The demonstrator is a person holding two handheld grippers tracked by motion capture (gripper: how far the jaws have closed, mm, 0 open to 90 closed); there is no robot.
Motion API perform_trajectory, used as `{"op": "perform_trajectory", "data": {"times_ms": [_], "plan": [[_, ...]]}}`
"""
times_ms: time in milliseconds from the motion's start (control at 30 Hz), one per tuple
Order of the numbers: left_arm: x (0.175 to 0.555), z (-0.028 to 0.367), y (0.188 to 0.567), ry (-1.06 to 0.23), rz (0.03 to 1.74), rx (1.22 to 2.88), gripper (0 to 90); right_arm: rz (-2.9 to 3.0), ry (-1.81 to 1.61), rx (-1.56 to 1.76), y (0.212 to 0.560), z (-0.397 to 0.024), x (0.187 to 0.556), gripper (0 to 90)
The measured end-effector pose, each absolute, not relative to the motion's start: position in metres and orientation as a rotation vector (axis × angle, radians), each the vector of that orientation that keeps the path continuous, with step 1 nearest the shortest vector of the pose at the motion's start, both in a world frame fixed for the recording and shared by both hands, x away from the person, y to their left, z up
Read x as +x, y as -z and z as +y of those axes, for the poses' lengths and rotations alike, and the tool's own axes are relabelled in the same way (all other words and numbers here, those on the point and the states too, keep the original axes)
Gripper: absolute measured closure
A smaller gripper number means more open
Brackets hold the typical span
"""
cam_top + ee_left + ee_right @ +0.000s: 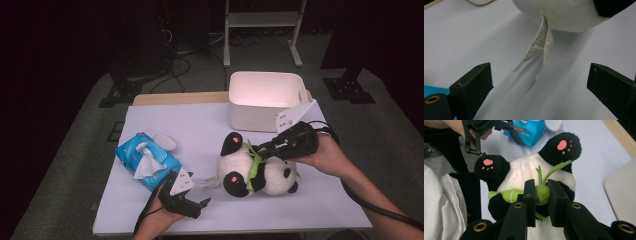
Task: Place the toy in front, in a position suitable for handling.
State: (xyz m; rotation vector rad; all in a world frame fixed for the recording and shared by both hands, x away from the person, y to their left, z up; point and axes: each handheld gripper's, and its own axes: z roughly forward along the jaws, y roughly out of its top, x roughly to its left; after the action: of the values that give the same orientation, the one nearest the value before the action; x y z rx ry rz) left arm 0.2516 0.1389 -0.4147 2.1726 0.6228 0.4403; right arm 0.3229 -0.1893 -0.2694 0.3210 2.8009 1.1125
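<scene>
Dark room, white-covered table [165, 125]. Panda plush [255, 170] lies mid-table, long axis w/ the table's width, just in front of white bin [265, 100]. Right tool [541, 195] nipped shut on its green bamboo [542, 193]; bin lies straight beyond. Left tool [192, 202] wide open, empty, just left of panda's tag [537, 46].

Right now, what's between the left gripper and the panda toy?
In the left gripper view, bare white table and the plush panda's dangling paper tag; the left gripper's open jaws hold nothing.
</scene>
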Motion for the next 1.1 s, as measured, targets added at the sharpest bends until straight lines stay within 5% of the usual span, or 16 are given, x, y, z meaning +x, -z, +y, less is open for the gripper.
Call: {"op": "perform_trajectory", "data": {"times_ms": [467, 500, 800, 1100], "plan": [[0.243, 0.158, 0.416, -0.406, 0.633, 2.183, 5.2, 2.952, -1.068, 0.279, 0.319, -0.125, 0.336, 73.4], [0.242, 0.159, 0.416, -0.401, 0.625, 2.192, 5.2, 2.942, -1.126, 0.322, 0.319, -0.128, 0.339, 66.2], [0.246, 0.161, 0.41, -0.391, 0.618, 2.175, 5.2, 2.89, -1.231, 0.418, 0.329, -0.163, 0.338, 47.6], [0.25, 0.164, 0.396, -0.397, 0.57, 2.178, 5.2, 2.805, -1.243, 0.445, 0.354, -0.192, 0.328, 43.0]]}}
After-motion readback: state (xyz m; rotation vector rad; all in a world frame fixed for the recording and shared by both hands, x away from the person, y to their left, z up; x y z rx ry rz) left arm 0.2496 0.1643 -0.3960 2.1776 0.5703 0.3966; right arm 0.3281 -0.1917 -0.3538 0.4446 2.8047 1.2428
